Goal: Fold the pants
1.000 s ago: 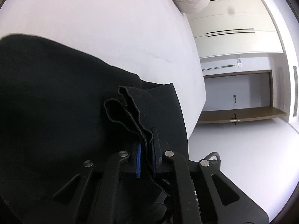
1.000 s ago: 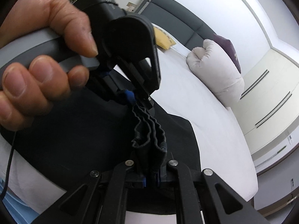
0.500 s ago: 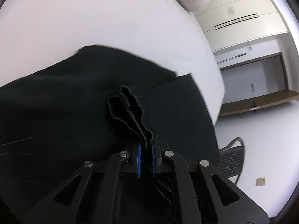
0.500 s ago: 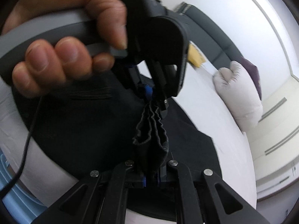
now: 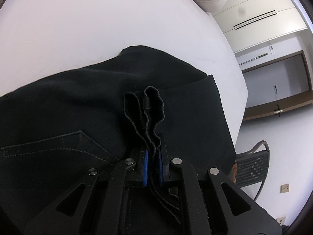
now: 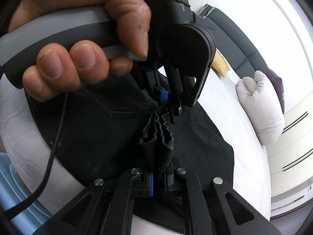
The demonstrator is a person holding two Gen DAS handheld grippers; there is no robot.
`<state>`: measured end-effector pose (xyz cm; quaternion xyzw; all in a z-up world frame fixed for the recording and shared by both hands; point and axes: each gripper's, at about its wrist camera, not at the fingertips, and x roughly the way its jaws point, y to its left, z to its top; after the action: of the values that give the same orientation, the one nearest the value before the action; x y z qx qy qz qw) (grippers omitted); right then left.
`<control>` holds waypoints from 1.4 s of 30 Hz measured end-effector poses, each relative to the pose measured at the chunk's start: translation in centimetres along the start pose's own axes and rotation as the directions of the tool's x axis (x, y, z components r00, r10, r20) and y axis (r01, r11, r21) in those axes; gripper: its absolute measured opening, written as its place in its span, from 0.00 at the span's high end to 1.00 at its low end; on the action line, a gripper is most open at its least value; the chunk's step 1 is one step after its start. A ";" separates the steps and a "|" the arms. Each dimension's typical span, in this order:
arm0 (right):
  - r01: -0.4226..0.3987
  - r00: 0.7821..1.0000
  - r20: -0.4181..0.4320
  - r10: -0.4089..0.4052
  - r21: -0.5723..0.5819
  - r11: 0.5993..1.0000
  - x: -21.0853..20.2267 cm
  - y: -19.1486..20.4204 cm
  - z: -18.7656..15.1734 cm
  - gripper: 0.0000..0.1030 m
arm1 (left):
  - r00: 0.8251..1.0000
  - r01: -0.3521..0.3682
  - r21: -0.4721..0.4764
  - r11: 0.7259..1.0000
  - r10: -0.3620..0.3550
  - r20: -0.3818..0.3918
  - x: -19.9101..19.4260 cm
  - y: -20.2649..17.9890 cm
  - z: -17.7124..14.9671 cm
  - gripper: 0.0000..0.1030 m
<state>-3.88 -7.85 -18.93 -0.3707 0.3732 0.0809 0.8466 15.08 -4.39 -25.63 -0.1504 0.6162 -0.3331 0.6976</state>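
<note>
Pinching the bunched hem of the black pants (image 5: 176,101), your left gripper (image 5: 153,162) has its jaws nearly closed, the blue pads pressing a few wavy layers of cloth between them. Your right gripper (image 6: 158,182) does the same: its jaws are almost shut on a thick pleated wad of the same fabric, which rises straight up out of them. Both grippers point downward at the bed (image 5: 97,29), and between them the gathered edge runs as a short ridge from one grip to the other. You can see your left hand (image 6: 82,45) in the right wrist view, wrapped around the grey handle of its gripper just above the pants. Most of the pants lie spread flat on the white bed near its edge, with a stitched pocket seam facing up. A pale pillow (image 6: 260,105) sits farther along the bed, well apart from the pants.
</note>
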 end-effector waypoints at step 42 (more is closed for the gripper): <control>-0.619 0.424 0.445 0.788 0.778 -0.107 23.2 -29.9 -12.1 0.97 | 0.998 -0.018 0.111 0.994 0.010 0.066 2.7 -4.7 -7.2 0.90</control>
<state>18.02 -40.69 -23.39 0.3870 0.5552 0.2777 0.6818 6.87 -8.14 -26.18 -0.1177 0.5747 -0.3570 0.7269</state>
